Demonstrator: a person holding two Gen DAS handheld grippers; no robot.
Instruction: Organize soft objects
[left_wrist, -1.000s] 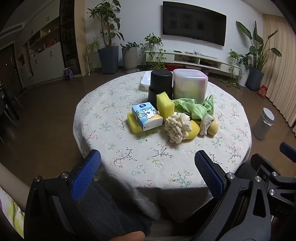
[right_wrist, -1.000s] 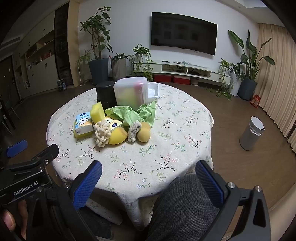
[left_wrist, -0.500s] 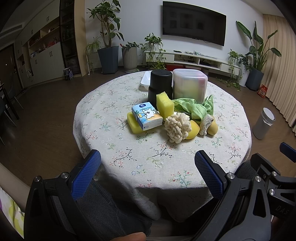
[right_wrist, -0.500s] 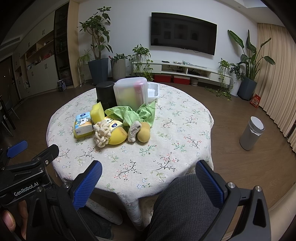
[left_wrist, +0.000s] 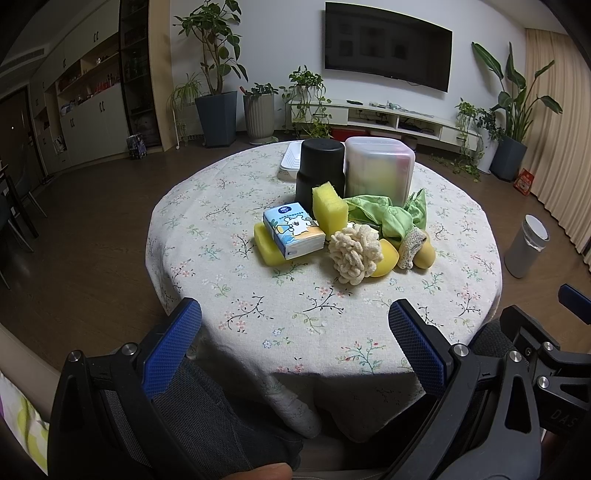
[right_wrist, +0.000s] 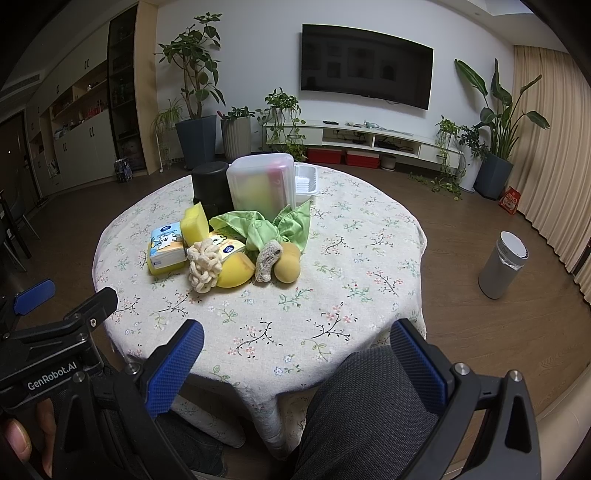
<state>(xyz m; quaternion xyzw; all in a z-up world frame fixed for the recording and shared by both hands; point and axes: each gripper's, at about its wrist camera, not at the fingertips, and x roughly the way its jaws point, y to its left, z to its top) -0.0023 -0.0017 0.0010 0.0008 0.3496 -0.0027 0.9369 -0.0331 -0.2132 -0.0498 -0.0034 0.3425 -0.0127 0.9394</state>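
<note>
STEP: pre-grasp, nothing held | left claw (left_wrist: 295, 328) apart, right claw (right_wrist: 295, 350) apart, both lower frame | pile of yellow sponges and green cloth (left_wrist: 343, 236) centre frame on floral-clothed round counter (left_wrist: 461, 258) | NEXT: likely advance one claw to cream knitted scrubber (left_wrist: 354, 254).

The tablecloth (left_wrist: 229, 258) was cream with small pink, blue and green floral sprigs. On it, the tissue pack (left_wrist: 293, 235) was pale blue and white with an orange band, the 2 sponges (left_wrist: 330, 208) bright yellow, the knitted scrubber (left_wrist: 354, 254) cream, the cloth (left_wrist: 391, 218) light green with flower print, the canister (left_wrist: 320, 170) black. The gripper pads (left_wrist: 171, 345) were blue, dotted in texture.
</note>
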